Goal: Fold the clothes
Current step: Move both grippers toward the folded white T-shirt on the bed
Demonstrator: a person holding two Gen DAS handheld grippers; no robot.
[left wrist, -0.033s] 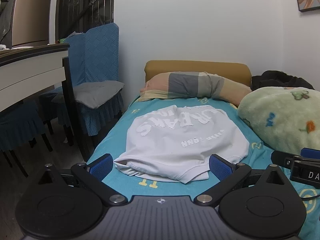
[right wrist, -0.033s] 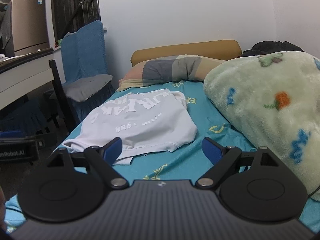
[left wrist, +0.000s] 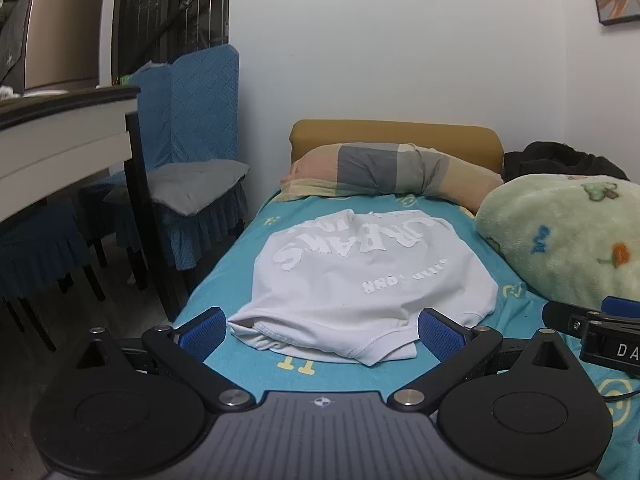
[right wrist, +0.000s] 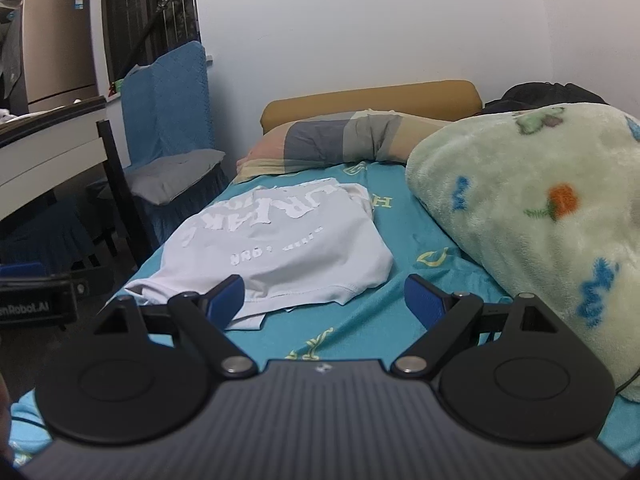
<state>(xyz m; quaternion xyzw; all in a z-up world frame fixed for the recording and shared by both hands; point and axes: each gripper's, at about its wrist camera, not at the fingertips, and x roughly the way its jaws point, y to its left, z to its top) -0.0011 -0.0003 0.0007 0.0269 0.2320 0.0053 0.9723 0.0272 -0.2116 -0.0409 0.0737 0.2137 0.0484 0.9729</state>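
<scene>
A white T-shirt with raised white lettering lies folded in on itself on the teal bed sheet, its hem toward me. My left gripper is open just before that hem, blue pads either side of it, holding nothing. In the right wrist view the T-shirt sits left of centre. My right gripper is open over the sheet by the shirt's near right corner, its left pad in front of the hem. Each gripper shows at the edge of the other's view.
A fluffy green blanket is heaped along the bed's right side. A striped pillow lies at the headboard, with dark clothing behind the blanket. Left of the bed stand blue-covered chairs and a table.
</scene>
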